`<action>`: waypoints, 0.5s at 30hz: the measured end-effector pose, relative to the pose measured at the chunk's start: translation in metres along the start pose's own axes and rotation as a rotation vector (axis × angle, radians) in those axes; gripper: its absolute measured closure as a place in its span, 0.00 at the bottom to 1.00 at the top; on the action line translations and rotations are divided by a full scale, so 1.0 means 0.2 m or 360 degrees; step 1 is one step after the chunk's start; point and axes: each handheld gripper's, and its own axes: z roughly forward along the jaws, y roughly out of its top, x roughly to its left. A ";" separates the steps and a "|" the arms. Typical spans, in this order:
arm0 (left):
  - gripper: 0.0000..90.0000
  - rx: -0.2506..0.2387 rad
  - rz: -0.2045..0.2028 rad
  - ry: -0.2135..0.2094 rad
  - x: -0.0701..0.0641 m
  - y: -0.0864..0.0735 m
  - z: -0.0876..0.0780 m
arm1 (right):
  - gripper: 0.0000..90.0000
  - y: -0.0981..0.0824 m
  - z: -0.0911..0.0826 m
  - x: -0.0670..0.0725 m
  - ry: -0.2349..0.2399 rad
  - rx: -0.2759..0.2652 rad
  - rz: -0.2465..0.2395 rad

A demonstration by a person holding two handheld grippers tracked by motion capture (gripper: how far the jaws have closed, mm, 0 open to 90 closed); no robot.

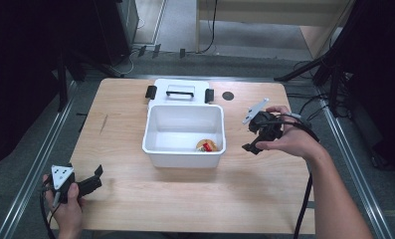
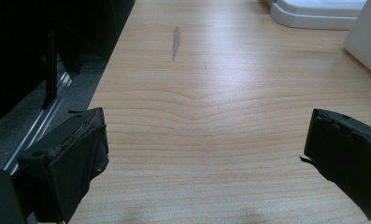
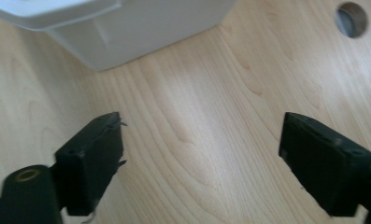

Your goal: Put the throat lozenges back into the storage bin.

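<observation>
A white plastic bin (image 1: 183,134) stands in the middle of the wooden table, with a small red and yellow object (image 1: 207,146) lying in its front right corner. Its white lid (image 1: 180,91) with a black handle lies flat just behind it. My right gripper (image 1: 253,140) hovers to the right of the bin, held in a hand; in the right gripper view its jaws stand apart over bare wood with nothing between them, the bin's wall (image 3: 141,32) at the top. My left gripper (image 1: 91,180) rests at the table's front left corner, open and empty (image 2: 206,154).
A round cable hole (image 1: 228,95) sits in the tabletop behind and right of the bin, also seen as a hole (image 3: 351,18) in the right gripper view. Metal rails run along both sides of the table. Bare wood stretches in front of the bin.
</observation>
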 end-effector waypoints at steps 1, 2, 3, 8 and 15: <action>0.00 0.0002 0.0004 0.0000 0.00 0.00 0.00 | 0.15 -0.03 0.00 0.00 -0.0032 -0.0031 0.0043; 0.00 0.0002 0.0005 0.0000 0.00 0.00 0.00 | 0.15 -0.05 0.00 0.00 -0.0072 -0.0065 0.0083; 0.00 0.0002 0.0006 0.0001 0.00 0.00 0.00 | 0.14 -0.08 0.00 0.01 -0.0096 -0.0099 0.0119; 0.00 0.0002 0.0007 0.0004 0.00 0.00 0.00 | 0.03 -0.22 0.01 0.02 -0.0170 -0.0282 0.0321; 0.00 0.0004 0.0008 0.0010 -0.01 0.00 0.00 | 0.00 -0.44 0.07 0.09 -0.0319 -0.0552 0.0566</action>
